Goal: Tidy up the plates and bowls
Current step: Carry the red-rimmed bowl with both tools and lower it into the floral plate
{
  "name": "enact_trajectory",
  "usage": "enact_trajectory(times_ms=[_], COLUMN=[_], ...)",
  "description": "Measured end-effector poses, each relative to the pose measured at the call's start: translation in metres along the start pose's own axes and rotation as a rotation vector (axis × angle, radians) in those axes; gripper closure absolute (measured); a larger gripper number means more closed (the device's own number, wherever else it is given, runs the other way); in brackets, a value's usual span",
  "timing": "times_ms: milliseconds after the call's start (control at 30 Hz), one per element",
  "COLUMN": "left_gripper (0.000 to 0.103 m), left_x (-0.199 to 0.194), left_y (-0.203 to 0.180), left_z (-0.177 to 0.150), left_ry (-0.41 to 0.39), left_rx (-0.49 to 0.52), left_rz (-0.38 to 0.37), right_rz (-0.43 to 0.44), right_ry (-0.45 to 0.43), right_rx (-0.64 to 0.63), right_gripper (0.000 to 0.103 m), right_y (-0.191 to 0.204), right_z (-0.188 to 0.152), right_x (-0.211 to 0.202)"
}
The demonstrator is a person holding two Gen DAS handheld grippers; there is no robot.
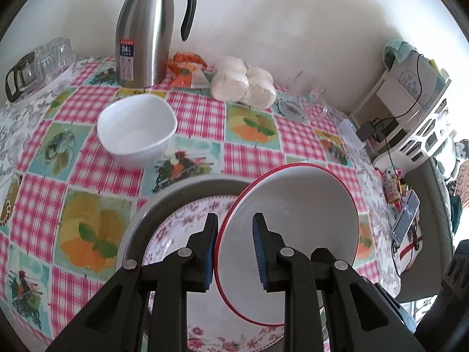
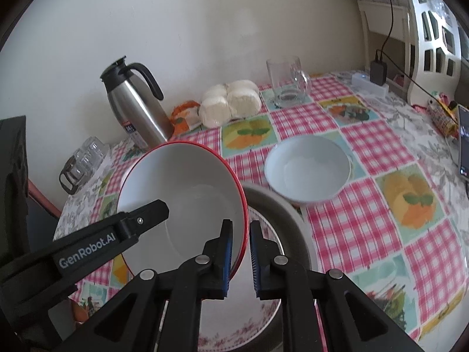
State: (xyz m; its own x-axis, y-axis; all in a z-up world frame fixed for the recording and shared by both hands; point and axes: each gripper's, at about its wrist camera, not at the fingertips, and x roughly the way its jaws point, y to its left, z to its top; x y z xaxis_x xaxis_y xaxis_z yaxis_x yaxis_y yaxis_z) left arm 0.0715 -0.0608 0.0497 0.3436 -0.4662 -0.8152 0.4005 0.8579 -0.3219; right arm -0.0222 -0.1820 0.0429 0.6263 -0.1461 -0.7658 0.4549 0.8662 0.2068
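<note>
A white bowl with a red rim (image 1: pixel 296 214) (image 2: pixel 187 193) is held tilted above a floral plate (image 1: pixel 176 228) (image 2: pixel 269 314), which lies in a grey dish (image 1: pixel 187 187) (image 2: pixel 281 208). My left gripper (image 1: pixel 234 228) straddles the bowl's left rim, its jaws a little apart around it. My right gripper (image 2: pixel 241 234) straddles the bowl's right rim, its pads close on either side. The left gripper's finger also shows in the right wrist view (image 2: pixel 146 214). A plain white bowl (image 1: pixel 137 132) (image 2: pixel 307 170) stands on the checked tablecloth beyond.
A steel thermos jug (image 1: pixel 146 35) (image 2: pixel 137 105), wrapped white buns (image 1: pixel 243 82) (image 2: pixel 231 102), a glass mug (image 1: pixel 307 96) (image 2: pixel 287 82) and a tray of glasses (image 1: pixel 38 64) (image 2: pixel 82 161) stand along the back. A phone (image 1: pixel 407 217) lies at the table's right edge.
</note>
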Motion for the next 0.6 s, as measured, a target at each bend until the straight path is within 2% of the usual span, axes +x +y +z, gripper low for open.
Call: enact_trajectory(times_ms=[600], left_gripper=[0.079], left_x=[0.022], left_y=[0.003], left_z=[-0.015], left_ry=[0.13], left_rx=[0.001], left_rz=[0.077], right_rz=[-0.013], right_ry=[0.132], right_rx=[0.049], right_gripper=[0.088], right_y=[-0.009], right_z=[-0.017], right_x=[0.024])
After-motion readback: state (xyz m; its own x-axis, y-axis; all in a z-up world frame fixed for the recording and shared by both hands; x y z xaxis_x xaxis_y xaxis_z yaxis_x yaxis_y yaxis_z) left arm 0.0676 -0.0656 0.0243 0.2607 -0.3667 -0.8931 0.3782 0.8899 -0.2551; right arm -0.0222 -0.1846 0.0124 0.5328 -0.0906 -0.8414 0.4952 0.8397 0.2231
